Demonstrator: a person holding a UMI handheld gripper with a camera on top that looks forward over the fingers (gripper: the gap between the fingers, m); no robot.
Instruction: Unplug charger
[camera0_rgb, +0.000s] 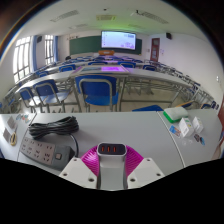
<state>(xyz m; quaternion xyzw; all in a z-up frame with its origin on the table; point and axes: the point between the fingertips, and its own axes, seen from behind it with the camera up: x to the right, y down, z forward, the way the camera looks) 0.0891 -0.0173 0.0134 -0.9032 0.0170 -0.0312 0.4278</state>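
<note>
Classroom with blue chairs, white desk near | small dark rectangular charger block seen between pink-padded fingers of gripper, apparently clasped, long axis left-right | white power strip and coiled black cable noted near left.

- A dark, boxy charger with a red marking on its face stood between the fingers, against the pink pads.
- A coiled black cable lay on the table beside a grey power strip.
</note>
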